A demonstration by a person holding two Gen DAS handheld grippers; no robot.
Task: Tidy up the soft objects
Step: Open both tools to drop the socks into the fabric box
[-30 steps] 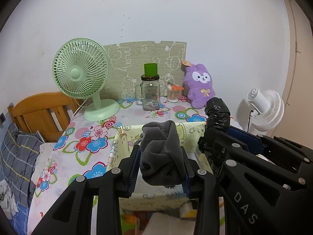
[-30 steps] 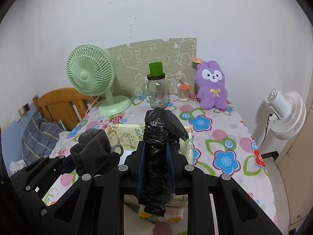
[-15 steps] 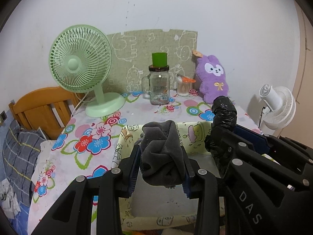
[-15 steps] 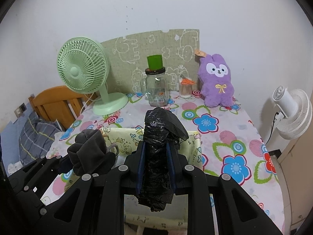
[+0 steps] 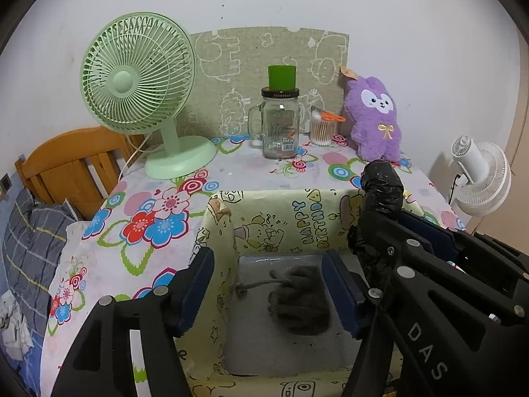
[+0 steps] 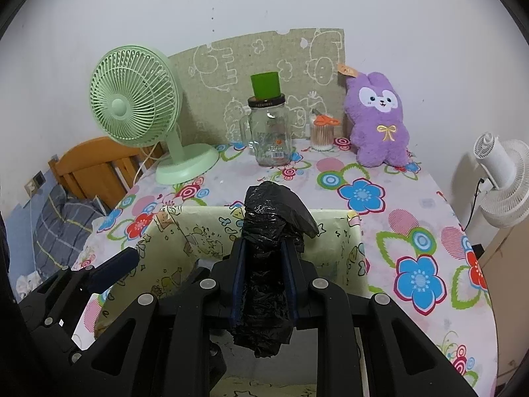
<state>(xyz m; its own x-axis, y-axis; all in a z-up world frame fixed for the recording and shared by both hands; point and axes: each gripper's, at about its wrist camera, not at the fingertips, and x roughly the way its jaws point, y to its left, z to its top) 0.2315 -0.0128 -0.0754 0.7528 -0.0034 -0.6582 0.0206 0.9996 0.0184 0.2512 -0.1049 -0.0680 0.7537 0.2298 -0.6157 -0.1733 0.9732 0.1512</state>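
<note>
Now the left gripper (image 5: 267, 289) is opening, its jaws apart and empty above the dark grey knitted glove (image 5: 299, 306) in the pale yellow cartoon-print fabric box (image 5: 281, 218). The right gripper (image 6: 263, 279) clamps a crumpled black plastic bag (image 6: 267, 248); best centre it over the box before releasing.

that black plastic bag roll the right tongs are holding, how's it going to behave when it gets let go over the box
The black plastic bag roll looks crumpled and floppy, its end sagging below the right tongs, so it should drop softly. Probably light, unlikely to roll, it may loosen inside the yellow box.
</note>
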